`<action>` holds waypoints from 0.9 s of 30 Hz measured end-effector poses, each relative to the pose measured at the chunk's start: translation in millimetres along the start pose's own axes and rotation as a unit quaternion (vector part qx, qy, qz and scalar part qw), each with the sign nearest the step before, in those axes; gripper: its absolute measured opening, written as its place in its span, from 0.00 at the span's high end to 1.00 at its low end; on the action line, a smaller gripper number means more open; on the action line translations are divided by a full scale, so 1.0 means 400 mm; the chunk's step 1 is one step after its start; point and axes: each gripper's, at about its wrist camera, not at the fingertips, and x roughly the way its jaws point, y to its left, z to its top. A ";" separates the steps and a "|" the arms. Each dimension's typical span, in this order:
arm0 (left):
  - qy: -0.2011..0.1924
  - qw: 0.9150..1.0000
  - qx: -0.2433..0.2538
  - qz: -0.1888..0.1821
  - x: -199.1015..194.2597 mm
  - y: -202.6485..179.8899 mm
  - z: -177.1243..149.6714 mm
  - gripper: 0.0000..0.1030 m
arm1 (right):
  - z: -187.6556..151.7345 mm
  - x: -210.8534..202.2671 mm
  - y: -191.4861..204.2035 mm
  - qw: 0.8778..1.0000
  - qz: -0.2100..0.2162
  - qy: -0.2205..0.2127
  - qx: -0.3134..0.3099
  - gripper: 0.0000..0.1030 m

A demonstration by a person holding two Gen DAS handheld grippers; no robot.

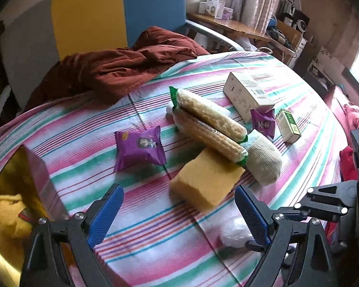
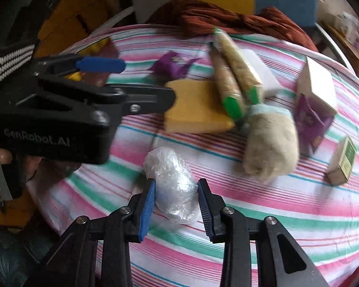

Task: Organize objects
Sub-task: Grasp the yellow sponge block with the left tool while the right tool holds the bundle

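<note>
A: Gripping the plastic wad (image 2: 173, 186) now, the right gripper (image 2: 176, 203) has both blue pads pressed into its sides, so it looks clenched on it. No earlier view to compare, so I'll leave it at that.

B: And the left gripper (image 1: 179, 212)?

A: Wide open, nothing between its pads. It hangs over the striped cloth (image 1: 155, 246), with the yellow sponge (image 1: 207, 179) just beyond its fingers.

B: Where does the wad sit?

A: On the cloth at the near edge, apart from the pile: sponge, two snack sticks (image 1: 213, 124) leaning across it, and a wool roll (image 1: 263, 160) touching the sticks' green ends. Further back are a white box (image 1: 247, 94), a small green box (image 1: 288, 126) and purple packets (image 1: 138, 147).

B: How would you handle the lift?

A: Crinkly film is slippery and squashes (it may be mostly air), so I'd hold the squeeze steady and raise it straight up, watching for it sliding out below the pads. I'd keep the left one clear of the sticks, since a nudge could roll them off the sponge.

B: Where does it go?

A: I cannot tell; no bin is plainly shown.
</note>
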 end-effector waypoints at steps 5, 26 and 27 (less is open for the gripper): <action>0.026 0.999 0.034 -0.006 0.052 -0.027 0.004 0.12 | -0.003 -0.002 -0.005 1.000 0.002 0.002 0.000 0.65; -0.005 1.000 -0.011 -0.022 -0.052 -0.001 -0.053 0.44 | -0.011 -0.015 -0.005 1.000 -0.008 0.001 -0.012 0.64; -0.013 1.000 -0.019 -0.021 -0.072 0.003 -0.061 0.44 | -0.002 -0.015 -0.006 1.000 -0.010 0.001 -0.012 0.64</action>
